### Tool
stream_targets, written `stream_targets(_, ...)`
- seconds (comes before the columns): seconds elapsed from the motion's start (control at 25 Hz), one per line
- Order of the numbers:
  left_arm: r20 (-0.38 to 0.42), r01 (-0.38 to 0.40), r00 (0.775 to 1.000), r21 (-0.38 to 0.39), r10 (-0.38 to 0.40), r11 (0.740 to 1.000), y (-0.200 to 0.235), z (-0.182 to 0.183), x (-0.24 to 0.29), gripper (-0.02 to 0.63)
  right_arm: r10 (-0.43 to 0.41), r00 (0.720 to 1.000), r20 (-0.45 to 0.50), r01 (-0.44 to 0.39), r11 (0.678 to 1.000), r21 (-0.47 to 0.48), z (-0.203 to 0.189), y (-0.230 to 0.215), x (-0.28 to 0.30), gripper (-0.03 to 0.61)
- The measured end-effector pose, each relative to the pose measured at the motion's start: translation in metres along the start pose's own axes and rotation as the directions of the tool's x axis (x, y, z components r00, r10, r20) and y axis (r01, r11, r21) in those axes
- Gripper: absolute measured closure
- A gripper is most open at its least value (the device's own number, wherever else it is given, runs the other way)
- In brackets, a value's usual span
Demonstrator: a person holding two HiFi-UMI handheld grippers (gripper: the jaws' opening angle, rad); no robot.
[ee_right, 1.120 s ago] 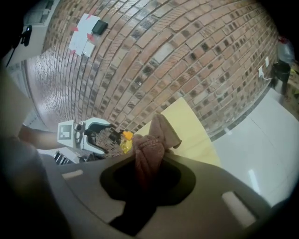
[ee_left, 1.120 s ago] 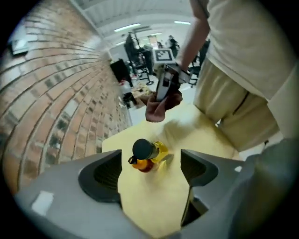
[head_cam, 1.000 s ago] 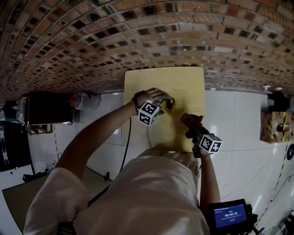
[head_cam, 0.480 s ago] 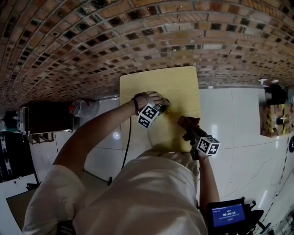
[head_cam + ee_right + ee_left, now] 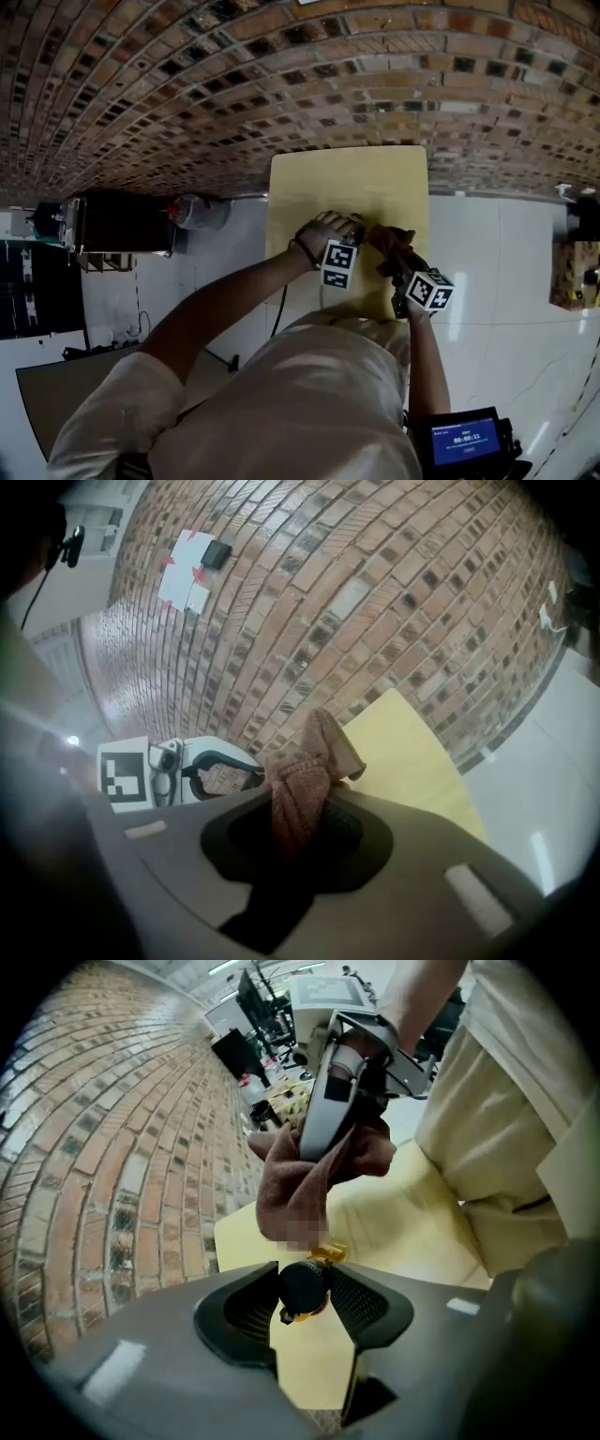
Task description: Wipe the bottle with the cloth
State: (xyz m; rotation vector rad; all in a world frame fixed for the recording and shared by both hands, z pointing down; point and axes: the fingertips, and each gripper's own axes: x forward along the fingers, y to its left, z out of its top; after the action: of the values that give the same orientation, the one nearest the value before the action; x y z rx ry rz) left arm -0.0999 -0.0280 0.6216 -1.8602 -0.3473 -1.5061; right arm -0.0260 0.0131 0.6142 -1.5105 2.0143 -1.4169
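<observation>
My left gripper [image 5: 306, 1294] has just been closing its jaws, and they now pinch the bottle [image 5: 302, 1282] by its black cap, over the yellow table [image 5: 375, 178]. My right gripper [image 5: 298, 819] is clamped on the brown cloth [image 5: 306, 778] — bunched between the jaws, its loose end hanging just beside the bottle's top. Whether cloth and bottle touch, I cannot tell.

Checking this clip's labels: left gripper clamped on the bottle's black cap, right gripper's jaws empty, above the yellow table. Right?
Not empty: the right gripper view shows the right gripper shut on the brown cloth. The rest holds: the left gripper, whose jaws have just been closing, is clamped on the bottle's black cap, above the yellow table.
</observation>
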Motion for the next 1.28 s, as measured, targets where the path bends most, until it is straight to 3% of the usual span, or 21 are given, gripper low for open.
stream_targets(0.16, -0.087, -0.023, 0.996, -0.108, 0.014, 0.994, 0.006, 0.006, 0.010, 0.422, 0.108, 0.994, -0.013, -0.108, 0.994, -0.006, 0.002, 0.016, 0.038, 0.511)
stream_targets(0.32, -0.132, -0.067, 0.991, -0.258, 0.033, 0.964, 0.011, 0.008, 0.008, 0.419, 0.177, 0.983, -0.055, -0.178, 0.984, -0.007, -0.009, 0.030, 0.055, 0.511)
stream_targets(0.48, -0.150, -0.100, 0.987, -0.305, 0.056, 0.947, 0.009, 0.010, -0.008, 0.417, 0.186, 0.980, -0.070, -0.187, 0.982, -0.014, -0.020, 0.032, 0.055, 0.511)
stream_targets(0.64, -0.163, -0.103, 0.986, -0.353, 0.048, 0.930, 0.009, 0.004, -0.002, 0.419, 0.154, 0.983, -0.099, -0.156, 0.988, -0.015, -0.030, 0.001, 0.069, 0.511)
stream_targets(0.76, -0.167, -0.103, 0.985, -0.414, 0.035, 0.905, 0.016, 0.002, 0.008, 0.419, 0.080, 0.980, -0.180, -0.086, 0.996, -0.025, -0.046, -0.039, 0.085, 0.511)
stream_targets(0.92, -0.195, -0.129, 0.980, -0.454, 0.043, 0.882, 0.017, 0.006, 0.001, 0.419, 0.000, 0.960, -0.280, -0.009, 0.999, -0.032, -0.073, -0.068, 0.092, 0.509)
stream_targets(1.04, -0.205, -0.147, 0.977, -0.488, 0.050, 0.860, 0.014, 0.007, -0.003, 0.417, -0.076, 0.924, -0.374, 0.061, 0.997, -0.054, -0.096, -0.088, 0.096, 0.511)
stream_targets(1.16, -0.219, -0.159, 0.975, -0.551, 0.042, 0.819, 0.013, 0.004, -0.004, 0.417, -0.103, 0.893, -0.438, 0.080, 0.994, -0.070, -0.103, -0.096, 0.101, 0.509)
stream_targets(1.28, -0.251, -0.177, 0.968, -0.643, 0.014, 0.746, 0.015, -0.003, -0.002, 0.419, -0.107, 0.890, -0.443, 0.083, 0.994, -0.074, -0.095, -0.097, 0.099, 0.509)
